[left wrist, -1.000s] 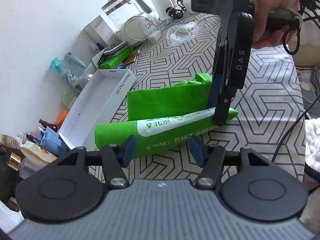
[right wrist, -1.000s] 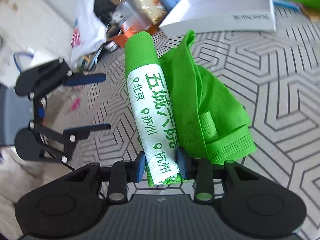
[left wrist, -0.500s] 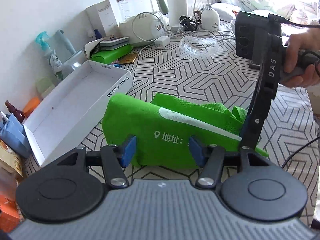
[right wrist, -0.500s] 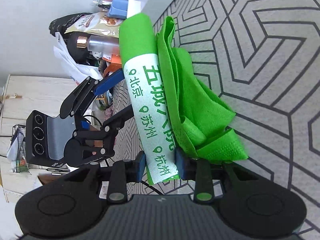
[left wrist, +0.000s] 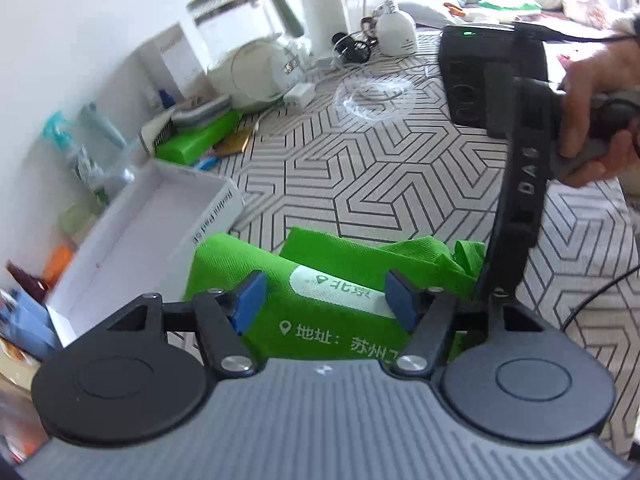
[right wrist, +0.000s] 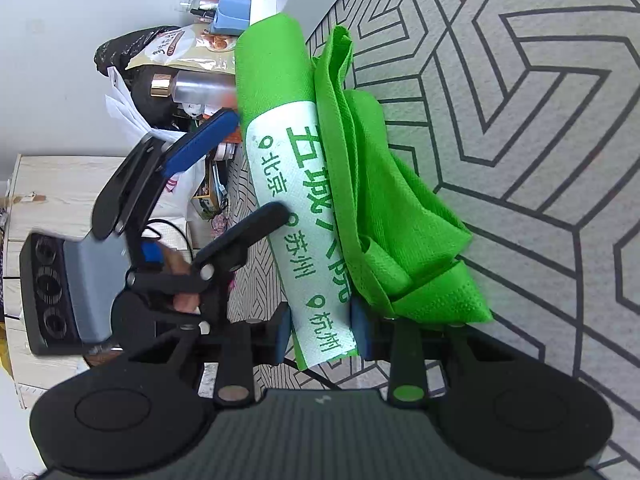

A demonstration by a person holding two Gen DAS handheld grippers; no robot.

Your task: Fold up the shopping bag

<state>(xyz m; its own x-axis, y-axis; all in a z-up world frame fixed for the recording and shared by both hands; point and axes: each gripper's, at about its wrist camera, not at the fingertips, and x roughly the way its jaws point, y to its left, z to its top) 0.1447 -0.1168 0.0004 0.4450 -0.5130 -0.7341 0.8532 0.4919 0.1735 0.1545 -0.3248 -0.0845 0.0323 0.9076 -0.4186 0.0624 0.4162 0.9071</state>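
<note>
The green shopping bag (left wrist: 320,276) lies on the patterned tablecloth (left wrist: 380,184), partly rolled into a tube with a white printed label (right wrist: 296,216); loose green folds and handles (right wrist: 400,216) bunch beside the tube. My right gripper (right wrist: 320,336) is shut on the near end of the roll, and in the left wrist view it (left wrist: 490,280) comes down at the bag's right end, held by a hand (left wrist: 592,120). My left gripper (left wrist: 326,300) hovers over the roll's middle. Its jaws are opening and straddle the tube without pressing it. One of its fingers (right wrist: 256,232) reaches the label.
An open white box (left wrist: 132,232) lies left of the bag, touching its far corner. Bottles, a kettle (left wrist: 248,64), a green box (left wrist: 196,140), a coiled cable (left wrist: 372,96) and a soap dispenser (left wrist: 396,28) crowd the wall side. Snack bags and bottles (right wrist: 176,48) sit beyond the roll's far end.
My left gripper has come in over the bag's roll and its jaws have widened. The right gripper has rolled on its axis, keeping its hold on the roll's end.
</note>
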